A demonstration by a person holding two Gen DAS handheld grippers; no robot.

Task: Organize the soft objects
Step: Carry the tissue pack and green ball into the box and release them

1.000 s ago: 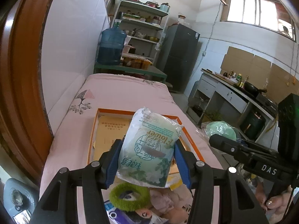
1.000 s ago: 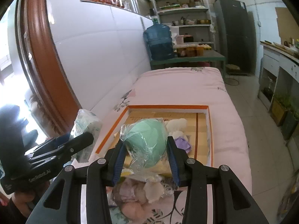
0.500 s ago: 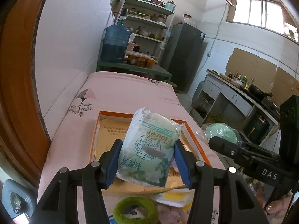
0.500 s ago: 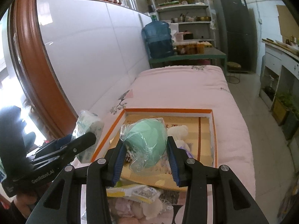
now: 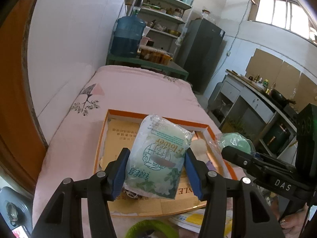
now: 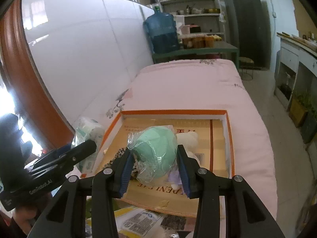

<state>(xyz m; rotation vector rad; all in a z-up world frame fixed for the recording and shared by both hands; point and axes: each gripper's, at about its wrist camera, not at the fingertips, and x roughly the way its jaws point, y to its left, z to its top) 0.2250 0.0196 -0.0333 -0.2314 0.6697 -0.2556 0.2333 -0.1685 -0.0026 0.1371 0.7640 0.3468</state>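
Left gripper [image 5: 156,170] is angled downward over the orange-rimmed box [image 6: 229,144], its jaws pinching a tissue pack [image 5: 158,156] marked "Flower". Right gripper [image 6: 154,166] is tilted likewise, clamped on a bagged green sponge [image 6: 156,148]. A white plush [image 6: 188,137] lies inside the box.

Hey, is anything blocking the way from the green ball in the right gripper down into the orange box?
Partly. The green ball hangs over the orange box, but a white plush toy and leopard-print cloth lie just beneath it.
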